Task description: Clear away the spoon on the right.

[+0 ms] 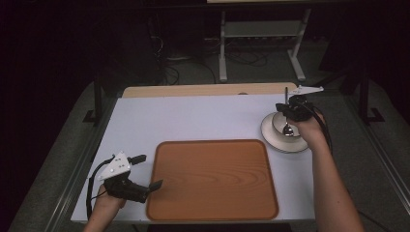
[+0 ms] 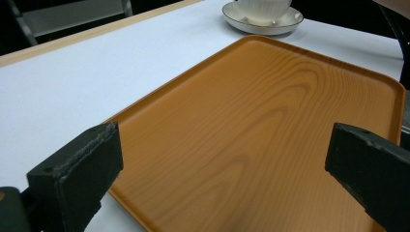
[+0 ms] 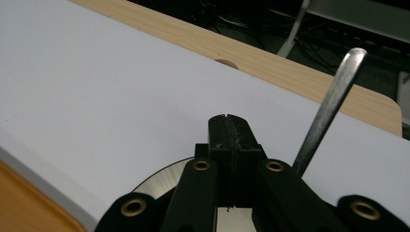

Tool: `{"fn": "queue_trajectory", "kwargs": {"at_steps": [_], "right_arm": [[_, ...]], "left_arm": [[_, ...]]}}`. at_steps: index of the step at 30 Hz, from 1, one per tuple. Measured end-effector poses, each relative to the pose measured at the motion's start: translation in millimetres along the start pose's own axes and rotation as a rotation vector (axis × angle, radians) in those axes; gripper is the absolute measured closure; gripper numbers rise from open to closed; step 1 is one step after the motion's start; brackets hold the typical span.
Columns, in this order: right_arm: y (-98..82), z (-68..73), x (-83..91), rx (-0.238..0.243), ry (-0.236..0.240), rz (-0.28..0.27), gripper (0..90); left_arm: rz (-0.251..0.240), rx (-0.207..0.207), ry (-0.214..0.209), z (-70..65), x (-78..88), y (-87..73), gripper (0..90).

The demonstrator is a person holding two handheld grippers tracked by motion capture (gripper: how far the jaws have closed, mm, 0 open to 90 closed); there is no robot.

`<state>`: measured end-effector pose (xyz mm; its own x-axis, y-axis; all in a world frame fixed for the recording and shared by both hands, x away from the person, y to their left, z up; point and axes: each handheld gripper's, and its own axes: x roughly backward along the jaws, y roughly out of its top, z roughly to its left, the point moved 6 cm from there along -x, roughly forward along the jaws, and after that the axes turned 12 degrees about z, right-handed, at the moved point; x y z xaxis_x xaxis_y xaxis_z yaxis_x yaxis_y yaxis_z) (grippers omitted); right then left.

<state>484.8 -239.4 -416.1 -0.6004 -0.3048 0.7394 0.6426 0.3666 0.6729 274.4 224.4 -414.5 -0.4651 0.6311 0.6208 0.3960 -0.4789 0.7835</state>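
Right gripper (image 1: 290, 114) sits over the cup (image 1: 284, 124) on its saucer (image 1: 270, 137) right of the tray (image 1: 212, 179), jaws together, spoon (image 3: 329, 108) apparently beside them ungripped, so lifting risks leaving it or tipping the cup; left gripper (image 1: 145, 171) idle, jaws apart

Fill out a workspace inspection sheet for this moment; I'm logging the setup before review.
Surface: white table, wooden strip along far edge.
Job's things: cup on saucer, spoon standing up from the cup; wooden tray bare.
Clutter: nothing seen.
Grippers: left gripper open at tray's left edge; right gripper shut above the cup, spoon handle beside it, not between the jaws.
Cables: black cable trailing from left gripper.
Surroundings: dark floor, white stand legs, floor wiring.
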Motion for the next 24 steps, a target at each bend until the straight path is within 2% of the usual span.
{"fn": "queue_trajectory", "kwargs": {"at_steps": [7,13,24], "right_arm": [[0.9,-11.6,-10.2,-0.051,-0.002,0.007,89.3],[1.4,-22.5,-17.9,-0.090,-0.027,0.031,89.3],[-0.4,-30.8,-16.5,-0.104,-0.074,0.054,89.1]], "left_arm": [[-0.002,0.004,-0.005,-0.1,-0.6,0.0,0.0],[-0.001,0.001,-0.005,-0.4,-0.3,0.0,0.0],[0.004,0.003,-0.008,-0.6,-1.2,-0.2,0.0]]}}
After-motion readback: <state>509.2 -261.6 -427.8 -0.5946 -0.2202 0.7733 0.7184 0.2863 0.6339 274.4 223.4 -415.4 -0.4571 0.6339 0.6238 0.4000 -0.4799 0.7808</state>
